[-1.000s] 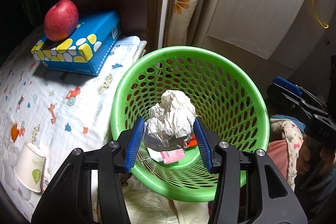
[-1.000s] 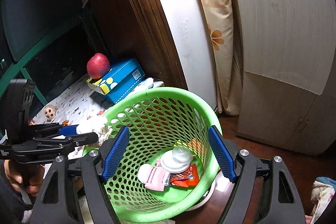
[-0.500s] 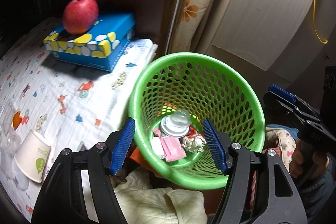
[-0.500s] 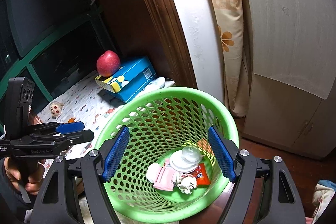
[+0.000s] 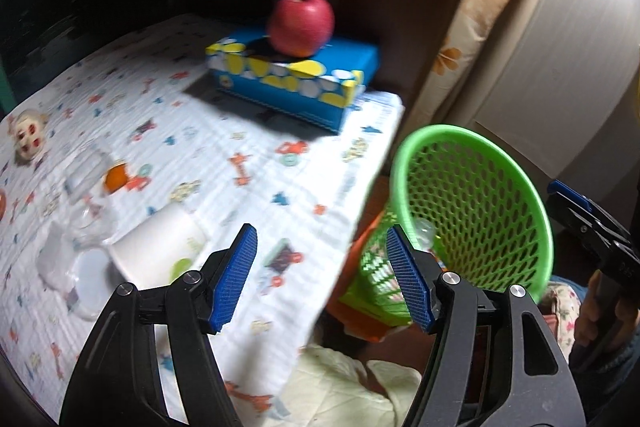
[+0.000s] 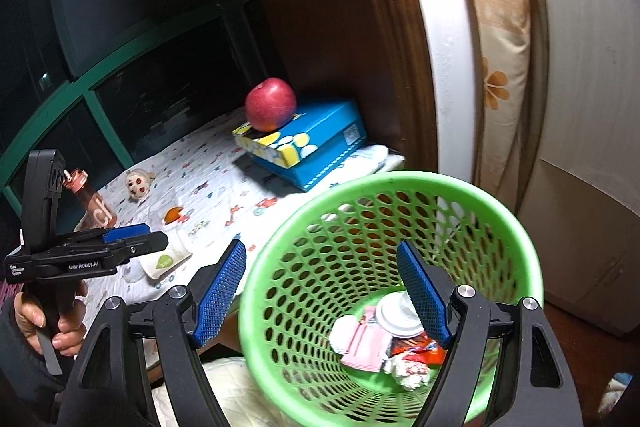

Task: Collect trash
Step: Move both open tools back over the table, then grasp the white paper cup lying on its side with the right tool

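The left hand-held gripper hangs over the near edge of a desk covered with a white cloth printed with small coloured cartoon figures; its blue ribbed pads stand apart with nothing between them. Just beyond its left pad a white paper cup with a green logo lies on its side on the cloth, next to some clear plastic packaging that is too blurred to make out.

The right hand-held gripper is also open and empty, its pads straddling the near rim of a green perforated plastic waste basket that stands beside the desk edge. Inside the basket lie a white domed plastic lid, a pink packet, a red-orange wrapper and a crumpled white paper ball.

At the far end of the desk a red apple sits on top of a blue tissue box with yellow and white spots. A small doll's head, an orange piece and a reddish translucent bottle lie farther along the cloth. A person's hand grips the handle of the left tool.
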